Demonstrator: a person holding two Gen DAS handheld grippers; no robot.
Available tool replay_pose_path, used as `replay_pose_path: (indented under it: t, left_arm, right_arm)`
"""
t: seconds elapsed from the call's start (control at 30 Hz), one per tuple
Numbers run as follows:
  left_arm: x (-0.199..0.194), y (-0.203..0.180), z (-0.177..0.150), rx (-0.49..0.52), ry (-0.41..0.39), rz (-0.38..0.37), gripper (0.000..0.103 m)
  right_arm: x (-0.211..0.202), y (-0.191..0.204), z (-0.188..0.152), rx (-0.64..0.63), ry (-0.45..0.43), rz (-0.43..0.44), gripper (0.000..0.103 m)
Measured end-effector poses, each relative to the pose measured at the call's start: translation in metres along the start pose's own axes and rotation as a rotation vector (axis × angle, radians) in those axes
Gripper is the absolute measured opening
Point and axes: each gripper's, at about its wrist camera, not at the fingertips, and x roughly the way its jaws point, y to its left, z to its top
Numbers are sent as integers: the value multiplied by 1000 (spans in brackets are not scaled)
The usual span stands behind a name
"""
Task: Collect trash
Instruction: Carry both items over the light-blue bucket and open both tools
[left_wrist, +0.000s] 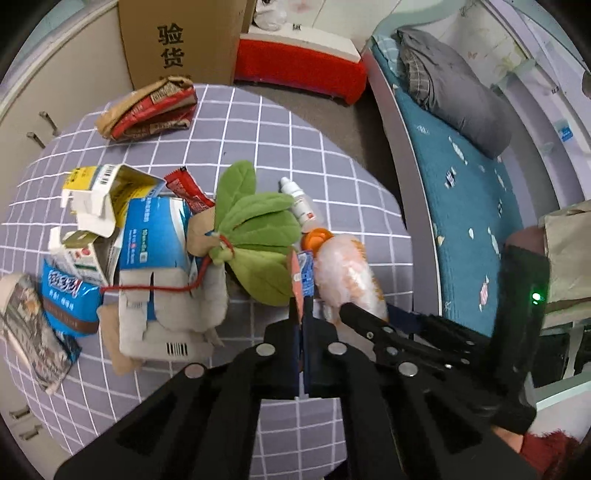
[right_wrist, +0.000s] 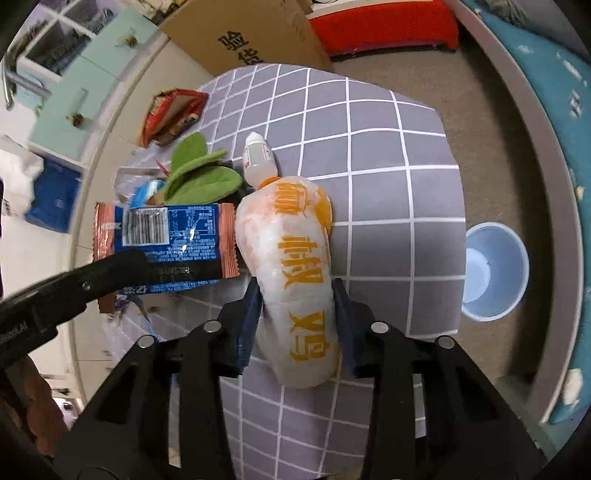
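A white packet with orange print lies on the grey checked tablecloth, and my right gripper is shut on its lower half, a blue pad pressing on each side. In the left wrist view the same packet shows near the table's right edge. My left gripper is shut on a blue and copper snack wrapper, seen edge-on and standing up from the fingertips. From the right wrist view that wrapper hangs flat, barcode side out, just left of the packet.
A heap of torn cartons, a green plush leaf toy and a small white dropper bottle sit mid-table. A crumpled red-brown bag lies at the back. A pale blue bin stands on the floor to the right. A bed runs alongside.
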Motion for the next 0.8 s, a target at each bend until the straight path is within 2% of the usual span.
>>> replay_pose_path:
  t: [0.23, 0.33, 0.4, 0.53, 0.6, 0.67, 0.8]
  left_arm:
    - [-47, -45, -26, -42, -101, 39, 1]
    - [-57, -90, -40, -53, -145, 23, 1]
    - [-45, -117, -44, -34, -136, 7, 1]
    - [22, -174, -39, -7, -38, -10, 1]
    - [72, -200, -35, 18, 22, -24, 1]
    - [127, -219, -33, 42, 83, -26, 1]
    - [223, -238, -30, 78, 169, -3, 1]
  right_arm:
    - [-51, -26, -3, -26, -12, 191, 36]
    - [-84, -59, -8, -39, -24, 203, 36]
    - [-101, -95, -10, -4, -32, 188, 36]
    - [-104, -170, -17, 78, -16, 85, 36]
    - [-95, -212, -20, 119, -1, 22, 36]
    - [-74, -252, -22, 140, 31, -49, 36]
    - [-30, -313, -25, 201, 70, -93, 37]
